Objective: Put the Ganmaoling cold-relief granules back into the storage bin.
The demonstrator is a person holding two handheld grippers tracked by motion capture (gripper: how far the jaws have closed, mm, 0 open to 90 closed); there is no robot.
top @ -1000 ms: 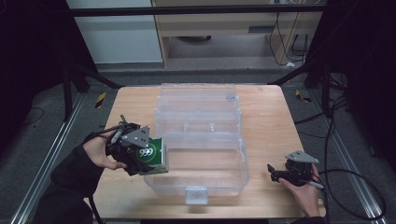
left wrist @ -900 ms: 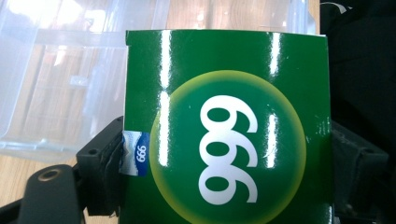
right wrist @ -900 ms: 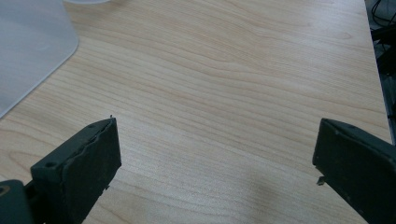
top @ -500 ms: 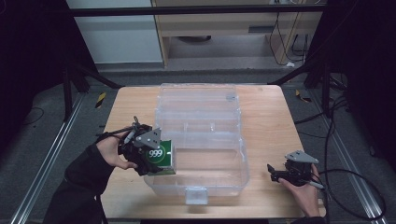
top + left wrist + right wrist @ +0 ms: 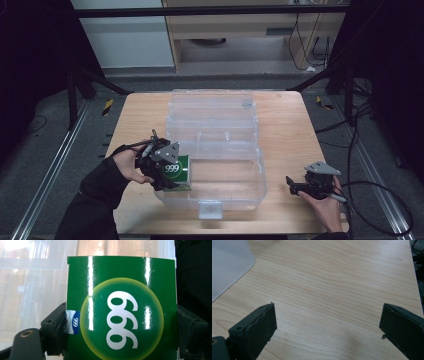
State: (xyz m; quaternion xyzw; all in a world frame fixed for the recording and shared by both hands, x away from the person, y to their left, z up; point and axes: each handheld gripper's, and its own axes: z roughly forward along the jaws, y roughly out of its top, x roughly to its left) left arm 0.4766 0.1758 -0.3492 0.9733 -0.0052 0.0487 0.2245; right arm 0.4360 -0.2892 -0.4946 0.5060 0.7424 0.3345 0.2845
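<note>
Left of the clear plastic storage box (image 5: 220, 150), the left gripper (image 5: 167, 167) pinches a glossy green cardboard carton printed with a white "999" in a yellow-edged circle (image 5: 179, 172). In the left gripper view the carton (image 5: 122, 310) sits squarely between the two black jaws, one pressed against each side edge, and a small blue-and-white sticker (image 5: 73, 322) wraps round its left edge just above the jaw. From the high view the carton is at the near-left corner of the box, over its left wall — whether it hangs above the rim or already rests inside cannot be told. The person's left hand (image 5: 127, 165) grips the tool from the table's left side, a dark sleeve (image 5: 92, 200) running down to the bottom edge.

On the other side, the right gripper (image 5: 295, 187) rests low over the light wooden table (image 5: 290, 125), well apart from the box's right wall, held by the right hand (image 5: 322, 207). Its jaws stand wide — in the right gripper view bare wood grain (image 5: 332, 290) lies between them, and a rounded corner of the translucent box (image 5: 229, 262) shows at upper left. The box's lid lies open towards the far side of the table.
</note>
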